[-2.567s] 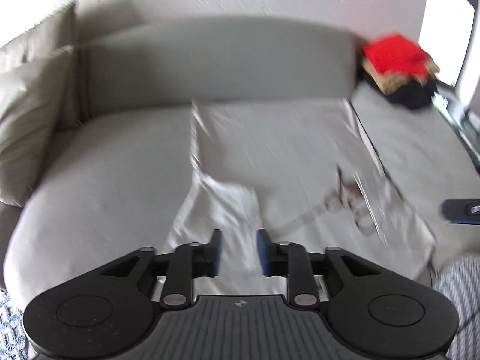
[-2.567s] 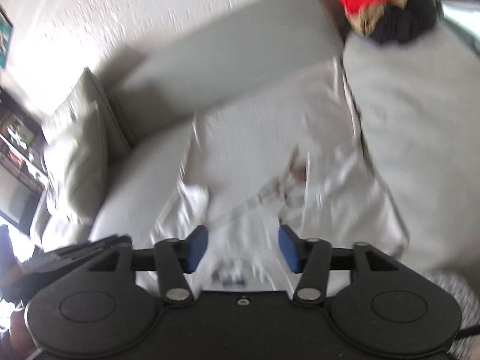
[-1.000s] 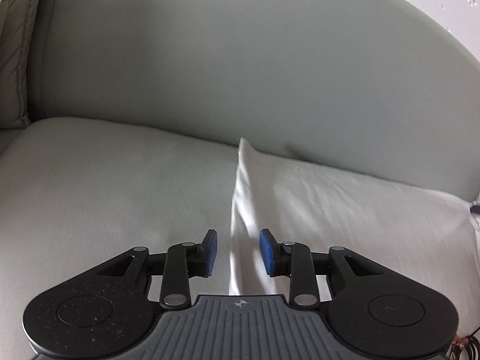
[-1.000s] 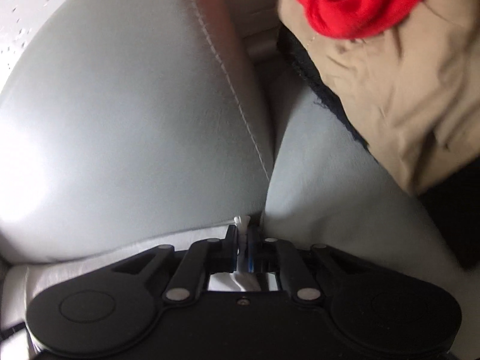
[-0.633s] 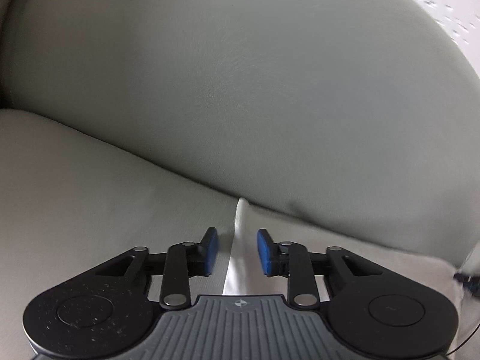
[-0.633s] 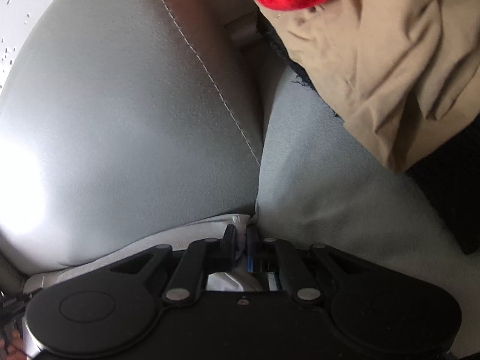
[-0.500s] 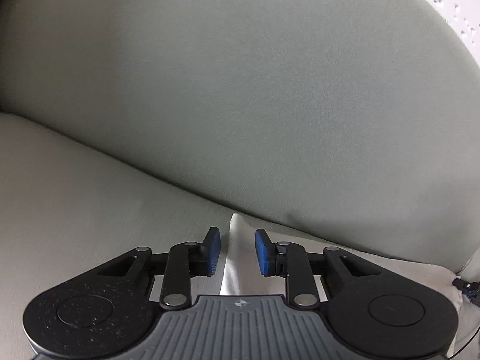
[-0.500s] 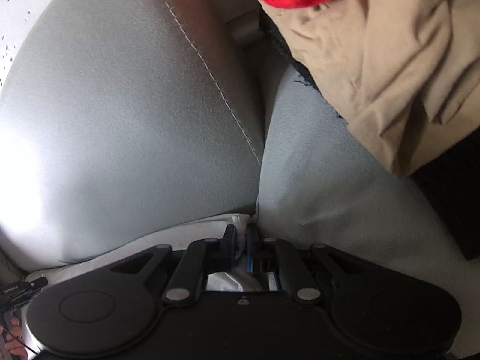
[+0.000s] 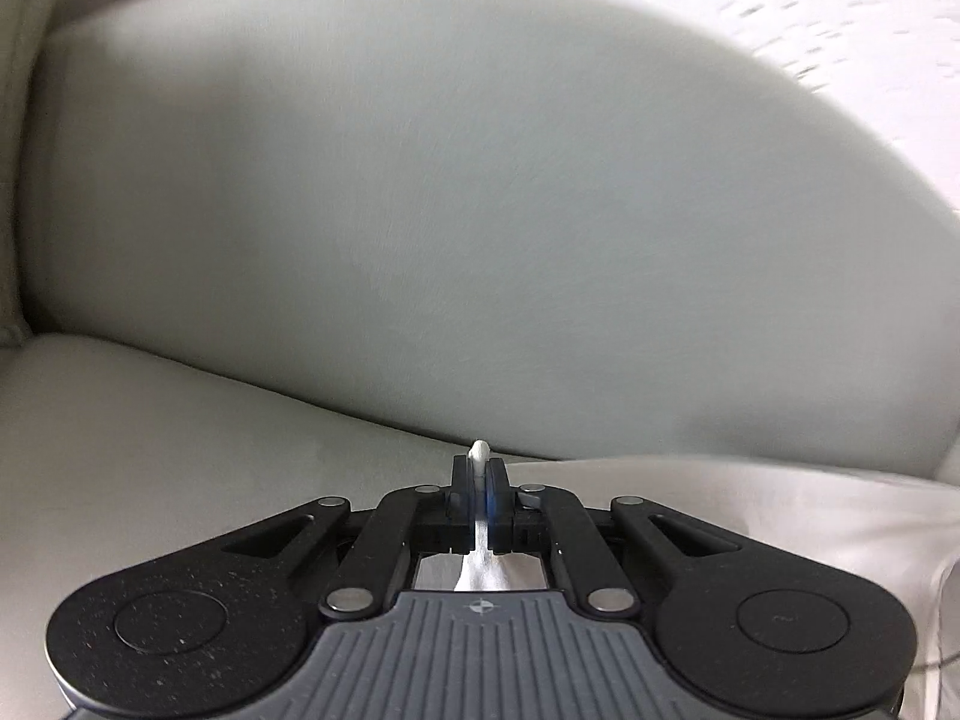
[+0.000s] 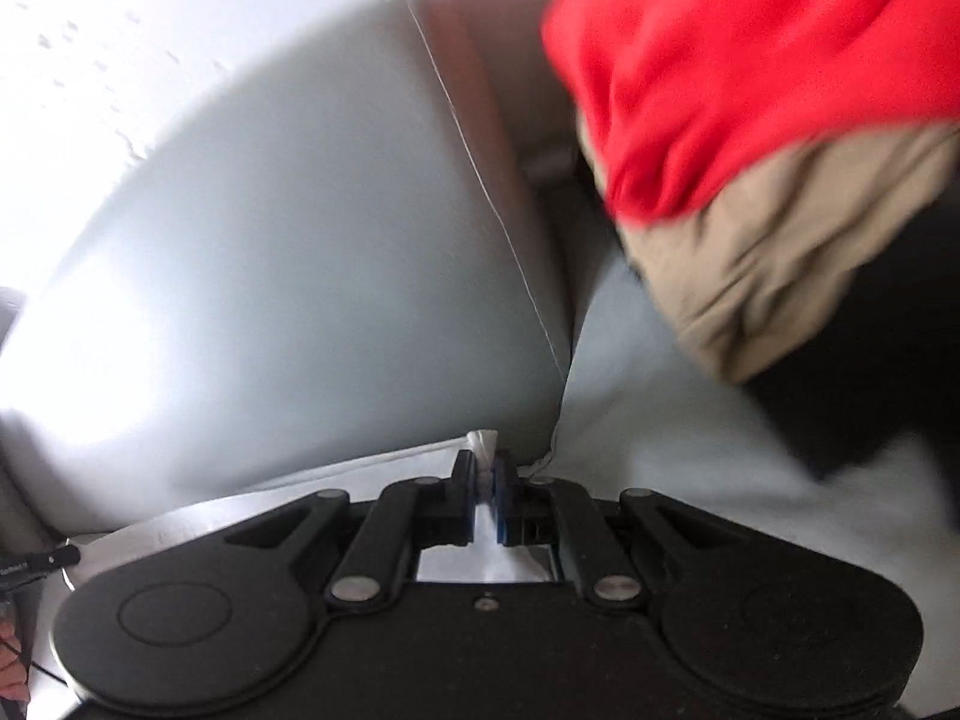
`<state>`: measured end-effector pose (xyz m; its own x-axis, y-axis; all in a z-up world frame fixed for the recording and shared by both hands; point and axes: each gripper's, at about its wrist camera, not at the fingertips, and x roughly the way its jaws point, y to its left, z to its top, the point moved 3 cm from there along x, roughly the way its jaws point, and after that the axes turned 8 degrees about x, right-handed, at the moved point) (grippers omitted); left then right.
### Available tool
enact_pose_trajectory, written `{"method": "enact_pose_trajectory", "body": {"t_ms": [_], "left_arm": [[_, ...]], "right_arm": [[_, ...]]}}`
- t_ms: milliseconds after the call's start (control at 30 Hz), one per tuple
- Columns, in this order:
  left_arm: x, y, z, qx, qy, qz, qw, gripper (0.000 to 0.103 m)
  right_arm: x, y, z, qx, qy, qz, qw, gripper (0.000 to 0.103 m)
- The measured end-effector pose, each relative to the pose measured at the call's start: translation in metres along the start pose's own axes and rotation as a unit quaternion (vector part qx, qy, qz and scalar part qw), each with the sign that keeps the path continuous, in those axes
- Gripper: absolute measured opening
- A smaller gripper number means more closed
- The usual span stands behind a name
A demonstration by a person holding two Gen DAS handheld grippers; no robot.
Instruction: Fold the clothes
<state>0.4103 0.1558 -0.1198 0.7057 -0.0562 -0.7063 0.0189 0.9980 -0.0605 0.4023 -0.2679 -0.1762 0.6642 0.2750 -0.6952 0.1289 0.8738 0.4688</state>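
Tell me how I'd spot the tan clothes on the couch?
Find the grey sofa's seat cushion beside the backrest, ahead of the right gripper. A heap of clothes sits there. The tan garment is its crumpled middle layer, under the red garment and above the black clothing.

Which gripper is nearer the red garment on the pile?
Right. The right gripper sits just below the red garment; the left gripper's view shows only sofa, no pile.

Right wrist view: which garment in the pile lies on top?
The red garment; it lies over the beige garment, with dark cloth lowest.
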Motion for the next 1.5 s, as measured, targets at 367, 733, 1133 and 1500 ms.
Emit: {"method": "enact_pose_trajectory", "body": {"t_ms": [367,733,1133,1500], "left_arm": [[-0.190,0.027,-0.107,-0.081,-0.016,-0.037,0.9959,0.003],[-0.236,-0.022,-0.223,-0.003,0.092,0.067,0.9935,0.003],[-0.235,-0.039,-0.237,0.033,0.120,0.078,0.9892,0.003],[-0.224,-0.035,-0.250,0.055,0.133,0.116,0.9828,0.014]], "right_arm": [[-0.170,-0.018,-0.046,0.054,0.009,0.011,0.998,0.006],[-0.182,-0.056,-0.145,0.049,0.090,-0.067,0.992,0.006],[-0.254,-0.071,-0.168,0.051,0.063,-0.074,0.994,0.006],[-0.237,-0.082,-0.185,0.008,0.093,-0.150,0.984,0.014]]}}
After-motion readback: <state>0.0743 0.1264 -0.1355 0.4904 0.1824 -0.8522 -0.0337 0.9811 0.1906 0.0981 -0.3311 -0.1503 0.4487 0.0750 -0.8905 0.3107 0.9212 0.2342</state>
